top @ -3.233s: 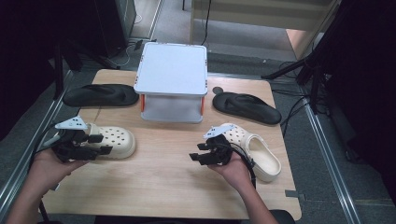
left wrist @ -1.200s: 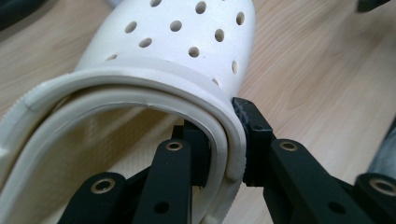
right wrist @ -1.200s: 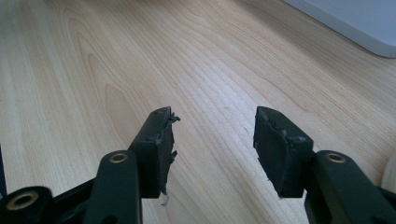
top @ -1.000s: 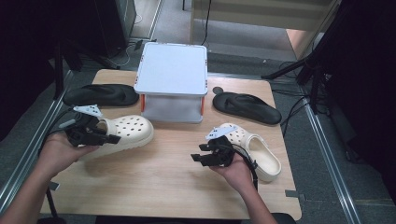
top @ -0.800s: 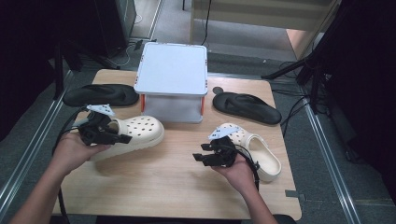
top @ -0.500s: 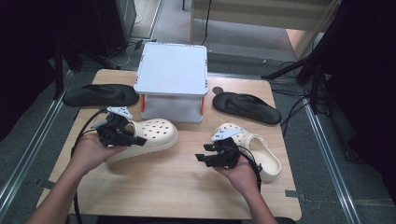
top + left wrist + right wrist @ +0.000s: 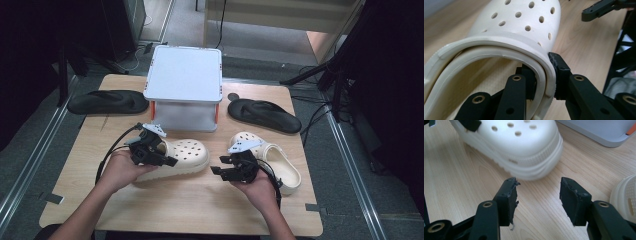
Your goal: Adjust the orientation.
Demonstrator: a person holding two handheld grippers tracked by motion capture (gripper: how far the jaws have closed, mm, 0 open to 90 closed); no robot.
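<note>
My left tool (image 7: 150, 149) pinches the cream shoe (image 7: 185, 155) by its rim to slide it; my right tool (image 7: 235, 167) waits open and empty beside the other shoe (image 7: 280, 165).

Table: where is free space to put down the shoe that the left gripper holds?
Free: the near strip of the table, and the left part below the black sandal. Crowded: between the held shoe, the box and the second shoe.

No readable text anywhere

You'll find no lettering, brand, number or sign to read on the cream clog (image 7: 182, 154) beside the white box (image 7: 184, 85), nor on the box or the black sandals (image 7: 266, 114) flanking it.
</note>
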